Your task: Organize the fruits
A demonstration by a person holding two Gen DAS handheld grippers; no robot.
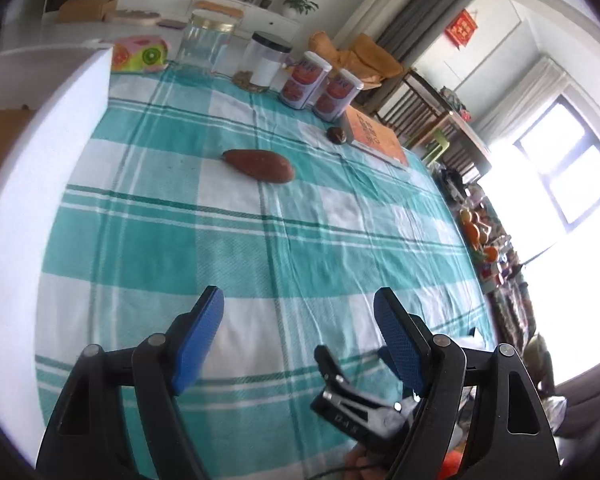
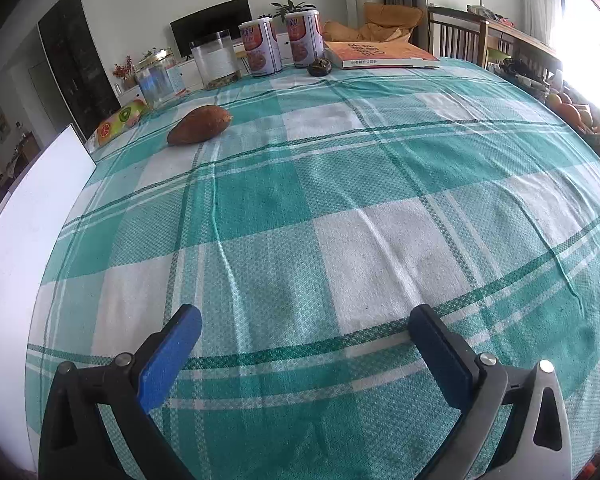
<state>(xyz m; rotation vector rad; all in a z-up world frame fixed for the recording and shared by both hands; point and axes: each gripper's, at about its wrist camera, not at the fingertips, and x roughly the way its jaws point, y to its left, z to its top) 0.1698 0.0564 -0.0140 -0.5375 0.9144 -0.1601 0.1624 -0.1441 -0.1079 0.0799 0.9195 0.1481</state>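
landmark: orange book (image 2: 380,55), lying flat at the far edge of the checked tablecloth (image 2: 340,220)
brown oblong fruit: (image 1: 259,165) lies on its side on the cloth, well apart from the book, toward the near-left of it; free on all sides, looks easy to take across its short width
small dark fruit: (image 1: 335,135) just beside the book's near corner, maybe touching, can't tell; the book side probably blocks a finger there
two cans: (image 2: 282,42) upright, just left of the book, behind the small dark fruit
clear jars: (image 2: 216,60) further left of the book along the same back row; one seems to hold scraps at the bottom
fruit-print box: (image 1: 140,54) far left of the book, at the cloth's edge; could be the drop spot, a guess
left gripper: (image 1: 298,300) jaws wide apart, nothing between them, over bare cloth, well short of both fruits
right gripper: (image 2: 305,322) jaws spread wide, empty, aimed down at cloth, far from the book
stage: nothing picked, judging by both fruits loose on the cloth
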